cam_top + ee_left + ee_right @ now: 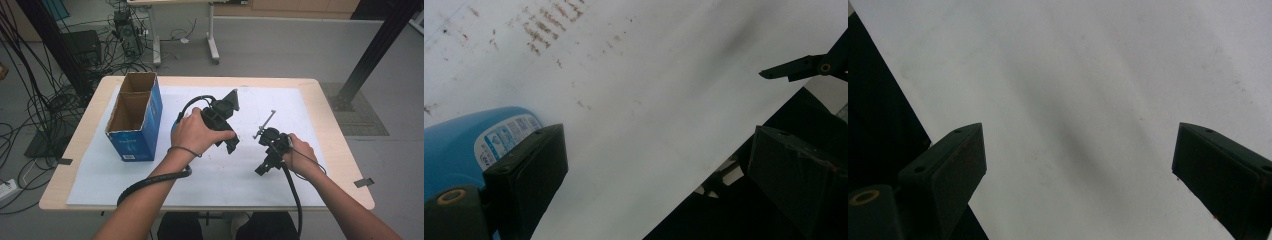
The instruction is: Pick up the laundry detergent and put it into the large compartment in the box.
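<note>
A blue rounded object (pixel 454 145) with a white printed label lies on the white sheet (pixel 634 75), just outside and behind the left jaw in the left gripper view. My left gripper (pixel 657 135) is open, its jaws wide apart with only bare sheet between them. In the high view the left gripper (pixel 231 144) is held near the table's middle, tilted down toward the sheet. My right gripper (pixel 1080 127) is open too, over bare sheet. The high view shows the right gripper (pixel 263 167) right of the left one, and a part of it (pixel 804 67) shows at the upper right of the left gripper view.
An open blue cardboard box (pixel 135 117) with two compartments stands at the left of the sheet (pixel 225 185). The wooden table's edge (pixel 340 150) borders the sheet. Cables (pixel 150 182) trail from both grippers toward the front edge. Faint brown marks (pixel 549 25) stain the sheet.
</note>
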